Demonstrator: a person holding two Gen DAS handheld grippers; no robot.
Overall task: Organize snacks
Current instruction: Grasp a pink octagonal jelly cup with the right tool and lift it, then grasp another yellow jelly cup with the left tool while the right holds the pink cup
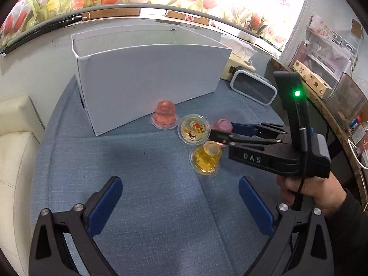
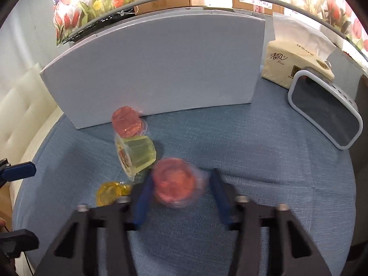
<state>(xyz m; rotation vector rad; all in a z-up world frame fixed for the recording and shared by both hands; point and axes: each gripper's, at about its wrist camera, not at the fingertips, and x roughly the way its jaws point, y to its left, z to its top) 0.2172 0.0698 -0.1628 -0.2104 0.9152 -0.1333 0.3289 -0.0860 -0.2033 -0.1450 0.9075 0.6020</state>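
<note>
Nearest the left wrist lens, the left gripper (image 1: 180,197) stands spread wide over bare blue tablecloth (image 1: 149,195), holding nothing. Its blue pads (image 1: 104,204) fill the lower corners of that frame.

Higher up and left of centre, the white box (image 1: 147,78) stands open-topped on the cloth. At the foot of its front wall an orange jelly cup (image 1: 164,115) sits upside down on its lid. Just right of it, a pale green jelly cup (image 1: 194,131) lies on its side with the printed lid facing the left camera. Below that, a yellow jelly cup (image 1: 205,157) rests tilted on the cloth.

Right of centre, the right gripper (image 1: 222,132) reaches in from the right edge, its blue-padded fingers on either side of a pink jelly cup (image 1: 222,125). In the right wrist view this cup (image 2: 176,182) is blurred and sits between the pads (image 2: 143,201); the left pad seems to touch it, a gap shows at the right one, so I cannot tell whether it is gripped.

In the upper right of the right wrist view are a tissue pack (image 2: 296,62) and a grey-rimmed clock (image 2: 326,112).
</note>
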